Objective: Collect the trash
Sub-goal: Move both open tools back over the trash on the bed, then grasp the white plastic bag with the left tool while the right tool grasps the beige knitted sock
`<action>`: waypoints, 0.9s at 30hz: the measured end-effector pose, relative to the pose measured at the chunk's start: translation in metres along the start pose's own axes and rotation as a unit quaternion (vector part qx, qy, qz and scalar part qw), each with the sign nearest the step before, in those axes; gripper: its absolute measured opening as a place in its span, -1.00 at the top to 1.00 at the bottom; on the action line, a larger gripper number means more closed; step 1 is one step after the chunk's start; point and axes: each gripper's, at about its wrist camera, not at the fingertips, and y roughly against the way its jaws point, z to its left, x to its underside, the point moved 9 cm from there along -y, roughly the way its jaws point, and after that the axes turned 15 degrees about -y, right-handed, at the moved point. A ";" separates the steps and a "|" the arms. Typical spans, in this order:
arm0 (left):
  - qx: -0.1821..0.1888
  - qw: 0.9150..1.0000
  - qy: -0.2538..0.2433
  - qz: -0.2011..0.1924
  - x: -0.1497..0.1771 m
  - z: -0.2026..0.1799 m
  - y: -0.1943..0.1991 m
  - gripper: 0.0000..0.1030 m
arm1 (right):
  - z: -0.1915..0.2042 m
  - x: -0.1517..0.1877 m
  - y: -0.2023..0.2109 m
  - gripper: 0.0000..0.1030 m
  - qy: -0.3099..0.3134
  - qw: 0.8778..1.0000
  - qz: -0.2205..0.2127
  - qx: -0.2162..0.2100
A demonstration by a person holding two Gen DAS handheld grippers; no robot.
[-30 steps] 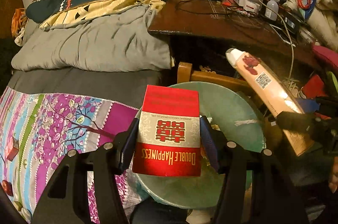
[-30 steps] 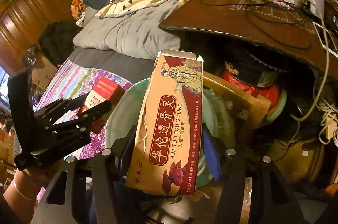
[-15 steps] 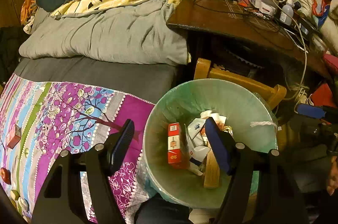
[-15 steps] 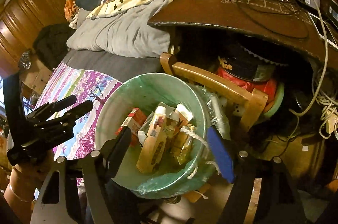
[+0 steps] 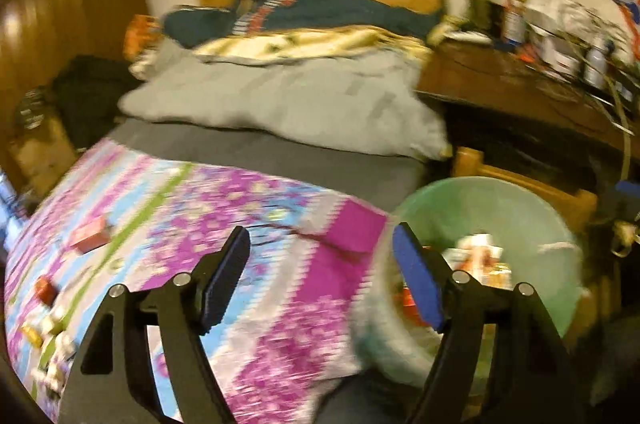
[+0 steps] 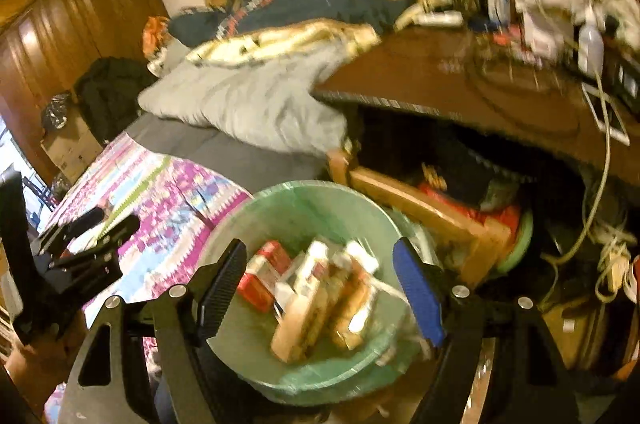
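Note:
A green-lined trash bin stands beside the bed. Inside it lie a red cigarette box and a long tan medicine box among other packets. My right gripper hovers open over the bin with nothing between its fingers. My left gripper points at the patterned bedspread, just left of the bin; its jaws are opening and hold nothing. It also shows at the left of the right wrist view as the left gripper. A small red box and several small scraps lie on the bedspread.
A wooden chair frame sits right behind the bin. A dark cluttered desk with cables overhangs it. A grey duvet and piled clothes cover the head of the bed. A wardrobe stands at far left.
Both boxes were let go and dropped into the bin. The left gripper has since swung left from the bin toward the bedspread. The right gripper stays over the bin.

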 end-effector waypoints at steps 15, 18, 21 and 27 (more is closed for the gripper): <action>-0.184 0.960 0.194 0.078 0.180 0.186 0.084 -0.46 | 0.200 0.080 -0.011 -0.55 0.147 0.980 -0.010 -0.138; -0.210 0.943 0.238 0.099 0.229 0.214 0.107 -0.46 | 0.247 0.115 -0.023 -0.55 0.188 0.968 0.023 -0.163; -0.230 0.921 0.290 0.123 0.282 0.240 0.130 -0.45 | 0.294 0.158 -0.032 -0.55 0.233 0.952 0.060 -0.189; -0.244 0.863 0.415 0.153 0.377 0.292 0.166 -0.32 | 0.382 0.260 -0.039 -0.55 0.318 0.904 0.138 -0.252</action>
